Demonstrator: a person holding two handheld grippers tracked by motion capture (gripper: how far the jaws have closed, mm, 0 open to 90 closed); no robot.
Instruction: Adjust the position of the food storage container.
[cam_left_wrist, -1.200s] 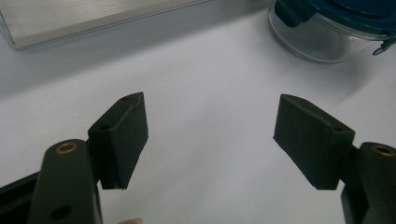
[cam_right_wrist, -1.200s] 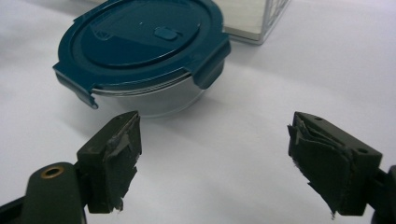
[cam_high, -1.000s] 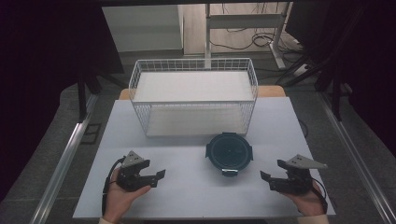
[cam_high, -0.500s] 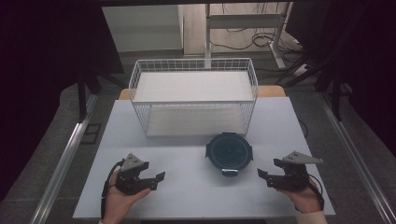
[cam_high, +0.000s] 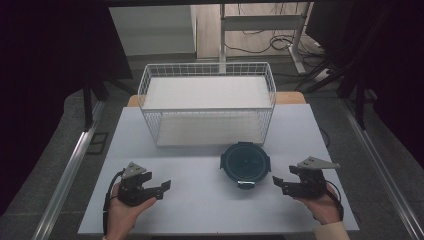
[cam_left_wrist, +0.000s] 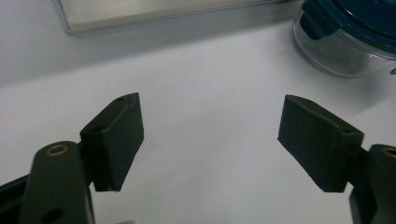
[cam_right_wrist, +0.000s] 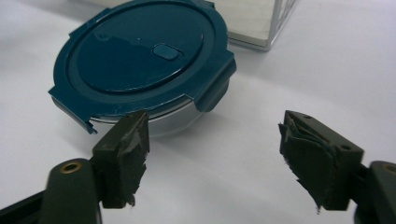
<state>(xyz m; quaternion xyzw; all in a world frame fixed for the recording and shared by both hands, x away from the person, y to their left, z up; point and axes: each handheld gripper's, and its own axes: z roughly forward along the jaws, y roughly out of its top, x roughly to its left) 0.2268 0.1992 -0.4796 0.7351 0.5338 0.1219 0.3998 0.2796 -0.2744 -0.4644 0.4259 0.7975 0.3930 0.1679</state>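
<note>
Both hands rest low on the near part of the white tabletop (cam_high: 200, 150), forearms coming in from the bottom edge of the high view. The left hand-held gripper (cam_high: 162, 187) points toward the middle of the tabletop; its jaws have just been opening and stand released, with bare tabletop between them in the left gripper view (cam_left_wrist: 210, 140). The right hand-held gripper (cam_high: 278, 184) points inward toward the round container (cam_high: 244, 164); its jaws have just been closing a little, yet they are still apart and grasp nothing, as the right gripper view (cam_right_wrist: 215, 154) shows white surface between the pads. Those pads look frayed along their edges.

The round container sits on the tabletop between the two grippers, nearer the right one, just in front of the white wire basket (cam_high: 207, 105). Its dark teal lid (cam_right_wrist: 140, 56) is on, with clip flaps folded down over a clear glass body. The lid hides what is inside. In the left gripper view the container (cam_left_wrist: 350, 37) is cut off at the upper right corner.

The wire basket stands at the middle of the tabletop, with only a pale flat floor visible inside. The room around the tabletop is dark and hard to make out.
</note>
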